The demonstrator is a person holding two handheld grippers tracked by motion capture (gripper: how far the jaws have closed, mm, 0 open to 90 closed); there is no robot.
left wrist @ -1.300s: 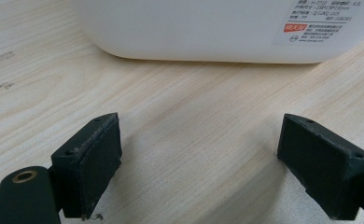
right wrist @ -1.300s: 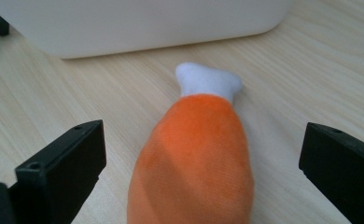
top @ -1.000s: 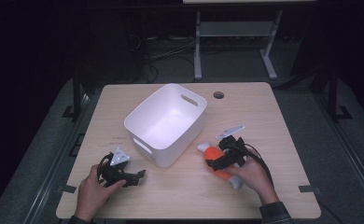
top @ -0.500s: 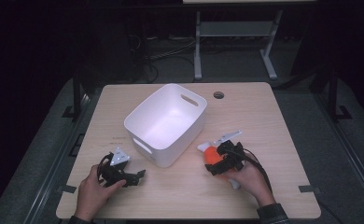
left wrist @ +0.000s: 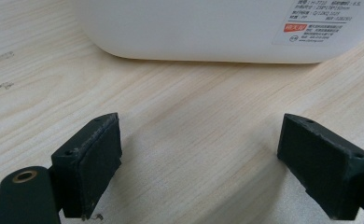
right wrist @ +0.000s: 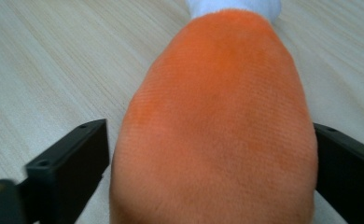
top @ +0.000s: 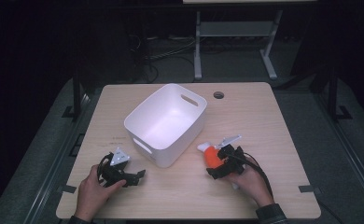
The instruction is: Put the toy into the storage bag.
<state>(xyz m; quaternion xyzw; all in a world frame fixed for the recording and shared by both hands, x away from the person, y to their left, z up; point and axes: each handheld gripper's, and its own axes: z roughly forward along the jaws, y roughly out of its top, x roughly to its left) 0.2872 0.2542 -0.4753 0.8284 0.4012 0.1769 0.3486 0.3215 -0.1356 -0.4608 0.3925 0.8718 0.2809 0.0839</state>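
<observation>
- Between the jaws of the right gripper [top: 216, 161] sits the orange plush toy [right wrist: 217, 121]; over the last second that gripper has slid forward around it, jaws flanking but, by the look, not yet clamped.
- Likely next: squeeze, then lift toward the white bin [top: 166, 123], just ahead-left of it.
- The left gripper [left wrist: 203, 168] rests open, the bin's wall right ahead.
- Pale wooden table [top: 264, 121]; dark room beyond.

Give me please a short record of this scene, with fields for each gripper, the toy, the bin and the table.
left gripper: open, empty, low over the table in front of the bin
right gripper: jaws either side of the toy; grip cannot be told
toy: orange plush, white end, right of the bin
bin: white, empty, mid-table
table: light wood
</observation>
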